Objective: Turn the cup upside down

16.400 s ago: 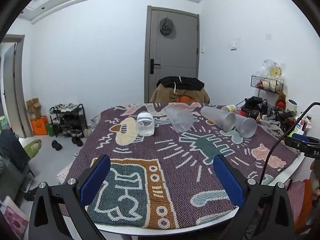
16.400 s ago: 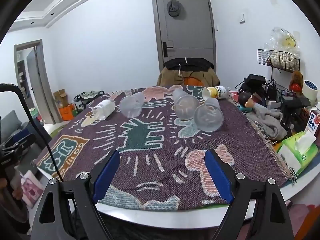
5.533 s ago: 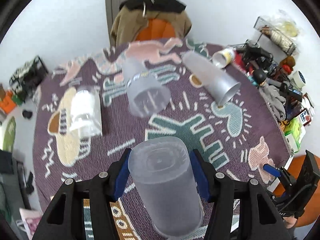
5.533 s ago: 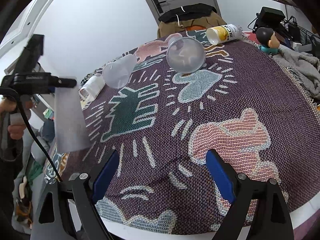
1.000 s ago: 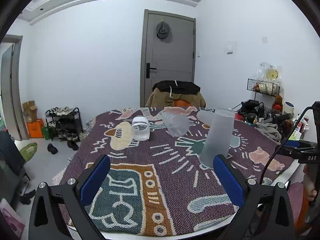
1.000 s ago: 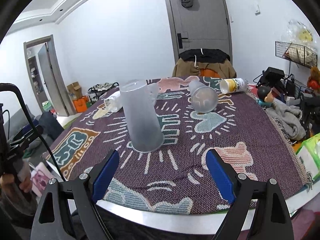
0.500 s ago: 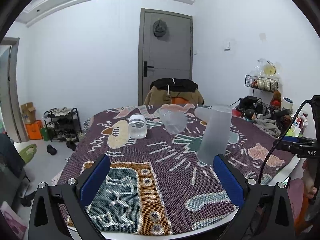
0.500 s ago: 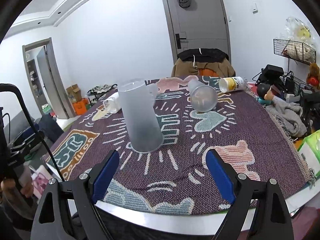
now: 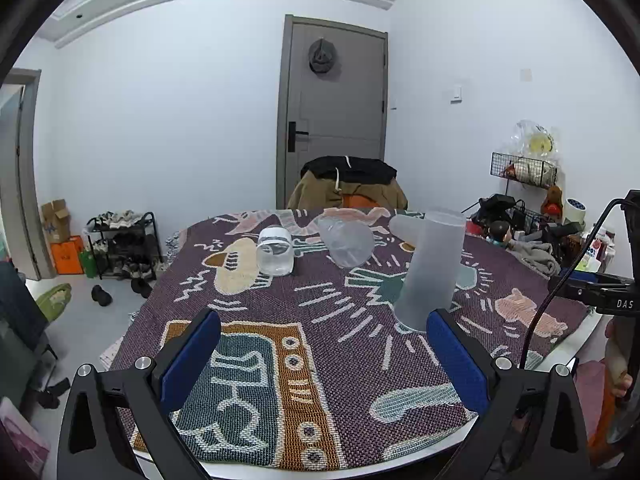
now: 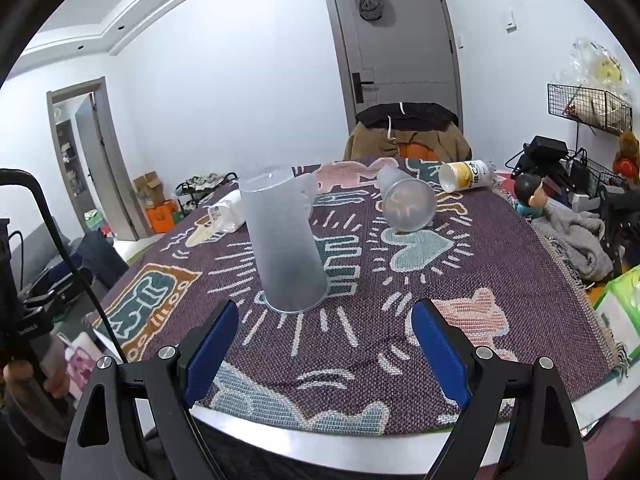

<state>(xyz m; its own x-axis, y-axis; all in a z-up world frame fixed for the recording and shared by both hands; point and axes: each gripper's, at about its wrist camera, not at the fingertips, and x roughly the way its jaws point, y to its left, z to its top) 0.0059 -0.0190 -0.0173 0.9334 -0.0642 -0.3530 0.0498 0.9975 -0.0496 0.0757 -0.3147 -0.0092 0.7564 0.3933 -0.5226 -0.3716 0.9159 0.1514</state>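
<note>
— What fills most of both views?
— The tabletop (image 9: 280, 468), covered by a patterned woven cloth (image 9: 320, 320) across the lower half of each frame.

— And the cup?
— The frosted cup (image 10: 284, 248) stands mouth-down on the cloth, left of centre in the right wrist view and right of centre in the left wrist view (image 9: 432, 272), touching nothing but the cloth.

— What lies behind it?
— A second frosted cup (image 10: 406, 204) on its side, upper middle of the right view; a clear cup (image 9: 346, 240) and a small clear jar (image 9: 275, 254), also on their sides, mid-frame in the left view; a yellow can (image 10: 466, 176) lying farther back.

— The tongs?
— The left tongs (image 9: 324, 364) and right tongs (image 10: 326, 354) sit at the bottom of their frames, blue pads spread wide apart, gripping nothing.
</note>
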